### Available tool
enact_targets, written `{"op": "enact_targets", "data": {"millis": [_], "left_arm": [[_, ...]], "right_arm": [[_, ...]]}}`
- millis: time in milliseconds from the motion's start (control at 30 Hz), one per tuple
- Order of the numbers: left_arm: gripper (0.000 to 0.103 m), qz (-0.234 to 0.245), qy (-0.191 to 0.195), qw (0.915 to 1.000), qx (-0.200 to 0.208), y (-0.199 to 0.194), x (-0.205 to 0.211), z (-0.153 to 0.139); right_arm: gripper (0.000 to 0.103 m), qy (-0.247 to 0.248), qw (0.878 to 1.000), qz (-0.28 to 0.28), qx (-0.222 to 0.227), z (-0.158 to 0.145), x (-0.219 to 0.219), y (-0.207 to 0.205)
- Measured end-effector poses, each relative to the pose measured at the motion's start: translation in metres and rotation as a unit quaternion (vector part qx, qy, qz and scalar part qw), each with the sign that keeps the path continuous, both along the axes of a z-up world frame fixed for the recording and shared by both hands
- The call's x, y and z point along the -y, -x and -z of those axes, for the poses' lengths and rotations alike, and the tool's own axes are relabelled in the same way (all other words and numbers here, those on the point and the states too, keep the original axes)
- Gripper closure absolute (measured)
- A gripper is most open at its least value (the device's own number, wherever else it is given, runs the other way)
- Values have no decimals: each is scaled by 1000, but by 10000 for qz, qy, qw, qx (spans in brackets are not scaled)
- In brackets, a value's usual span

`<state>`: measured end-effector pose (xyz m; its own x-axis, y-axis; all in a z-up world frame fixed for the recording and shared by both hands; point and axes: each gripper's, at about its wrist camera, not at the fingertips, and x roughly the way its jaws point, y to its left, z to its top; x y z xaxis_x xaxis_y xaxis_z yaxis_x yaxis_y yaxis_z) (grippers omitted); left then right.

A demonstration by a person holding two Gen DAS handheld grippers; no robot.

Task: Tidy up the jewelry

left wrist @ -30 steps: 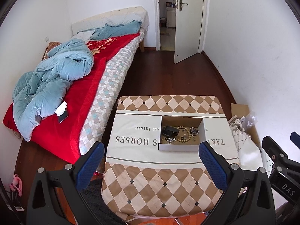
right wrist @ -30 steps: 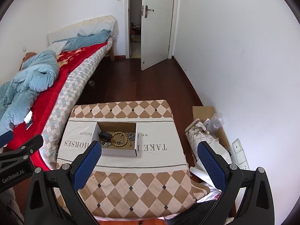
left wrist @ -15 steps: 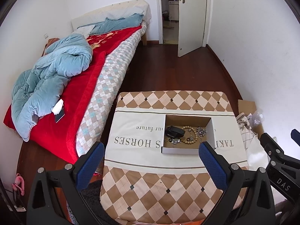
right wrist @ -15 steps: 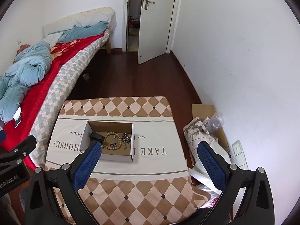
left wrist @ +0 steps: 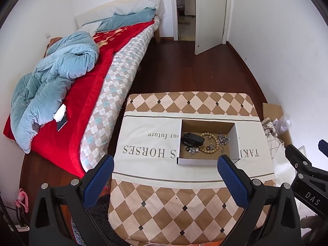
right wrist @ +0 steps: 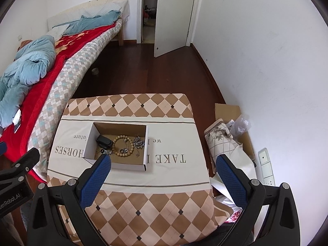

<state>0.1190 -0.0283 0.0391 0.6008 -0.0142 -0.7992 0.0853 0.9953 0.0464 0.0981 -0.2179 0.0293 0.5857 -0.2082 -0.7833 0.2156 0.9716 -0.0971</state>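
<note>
On your left runs one bed [left wrist: 114, 75] with a red blanket [left wrist: 82, 94] and a crumpled blue quilt [left wrist: 51, 78]. Your left gripper [left wrist: 164, 174] hangs with its jaws wide apart, holding nothing. Ahead stands one table [left wrist: 184, 201] under a checked cloth, on dark wood flooring. On it sits one open cardboard box [left wrist: 235, 141] holding one wooden bead bracelet [left wrist: 213, 148], one black case [left wrist: 191, 139] and a silver chain [right wrist: 139, 142], with smaller trinkets I can't count. Your right gripper [right wrist: 163, 174] is likewise spread and empty. Beyond, a white door [right wrist: 174, 16] stands ajar.
</note>
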Motion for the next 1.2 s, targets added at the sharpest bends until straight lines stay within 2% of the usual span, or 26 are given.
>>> {"op": "enact_targets", "data": {"millis": [600, 1200], "left_arm": [[0, -114, 50, 9998, 167, 3, -5, -7], [0, -76, 15, 9999, 152, 4, -3, -5]], "right_arm": [[0, 19, 10000, -1, 28, -4, 0, 3], [0, 47, 10000, -44, 48, -7, -4, 6]]}}
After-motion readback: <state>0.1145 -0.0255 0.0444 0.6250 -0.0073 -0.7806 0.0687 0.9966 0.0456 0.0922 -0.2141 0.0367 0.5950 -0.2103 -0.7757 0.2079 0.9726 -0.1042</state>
